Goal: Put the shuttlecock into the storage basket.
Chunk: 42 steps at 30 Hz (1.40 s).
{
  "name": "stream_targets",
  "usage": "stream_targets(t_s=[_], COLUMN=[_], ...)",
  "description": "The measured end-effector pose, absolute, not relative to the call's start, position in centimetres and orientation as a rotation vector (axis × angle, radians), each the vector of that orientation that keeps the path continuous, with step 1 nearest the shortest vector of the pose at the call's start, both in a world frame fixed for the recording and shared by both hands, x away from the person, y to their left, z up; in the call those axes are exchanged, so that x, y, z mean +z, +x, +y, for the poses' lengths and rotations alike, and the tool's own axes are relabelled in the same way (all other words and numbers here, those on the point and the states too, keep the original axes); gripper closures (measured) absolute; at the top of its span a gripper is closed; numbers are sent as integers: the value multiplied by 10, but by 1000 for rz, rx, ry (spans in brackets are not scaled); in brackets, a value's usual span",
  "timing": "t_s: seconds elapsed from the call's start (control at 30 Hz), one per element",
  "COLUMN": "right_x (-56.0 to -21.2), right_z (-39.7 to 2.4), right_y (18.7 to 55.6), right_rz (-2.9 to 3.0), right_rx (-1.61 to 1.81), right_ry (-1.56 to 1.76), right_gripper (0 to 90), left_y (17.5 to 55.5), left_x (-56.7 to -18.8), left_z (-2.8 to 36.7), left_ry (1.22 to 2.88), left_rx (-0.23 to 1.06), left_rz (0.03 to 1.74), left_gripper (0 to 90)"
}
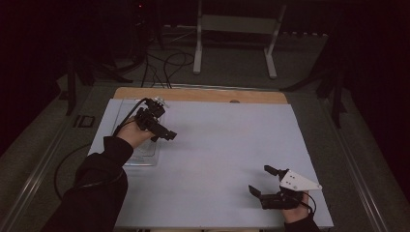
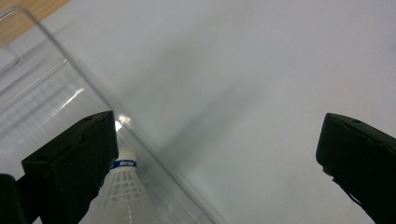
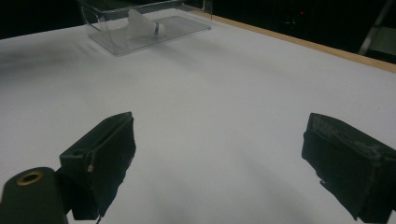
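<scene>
White sheeting covers the worktop [image 1: 217, 145], and at its far left corner a clear plastic tray [image 1: 145, 155] holds a white shuttlecock [image 2: 122, 184]. Over the tray's near edge hovers the left claw [image 1: 162, 133], jaws spread wide and empty. Well apart, the right claw [image 1: 263, 181] gapes equally empty above bare sheeting.

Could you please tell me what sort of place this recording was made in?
Probably a lab or studio set up for recording handling work, not a home. A table under a plain white sheet stands in a dark room, cables trail over the floor behind it, and a white metal stand rises beyond them.
</scene>
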State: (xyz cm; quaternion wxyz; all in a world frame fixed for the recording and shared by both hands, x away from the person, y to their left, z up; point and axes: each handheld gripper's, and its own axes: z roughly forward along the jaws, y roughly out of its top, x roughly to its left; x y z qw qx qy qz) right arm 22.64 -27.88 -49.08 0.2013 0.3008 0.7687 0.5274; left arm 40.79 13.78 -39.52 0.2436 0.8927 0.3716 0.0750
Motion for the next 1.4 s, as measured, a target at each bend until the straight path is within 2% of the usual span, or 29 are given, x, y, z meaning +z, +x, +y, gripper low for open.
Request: stream_targets(t_s=[0.33,0.8,1.13,1.27,1.4], right_x=[-491,-490,-490,-490,-490], right_z=[-279,-279,-279,-279,-279], right_y=[226,226,226,225,225], right_rz=[2144,2145,2146,2145,2141], right_rx=[1473,1470,1471,1473,1475], right_ry=[843,840,840,839,840], right_gripper=[95,95,95,95,95], left_y=[400,382,368,363,358], left_x=[-393,-399,-408,-415,-417], left_z=[120,96,81,77,76], left_ry=[2461,2443,2455,2462,2458], left_rx=[212,135,116,46,51], left_rz=[924,749,691,680,663], left_gripper=[0,0,0,0,0])
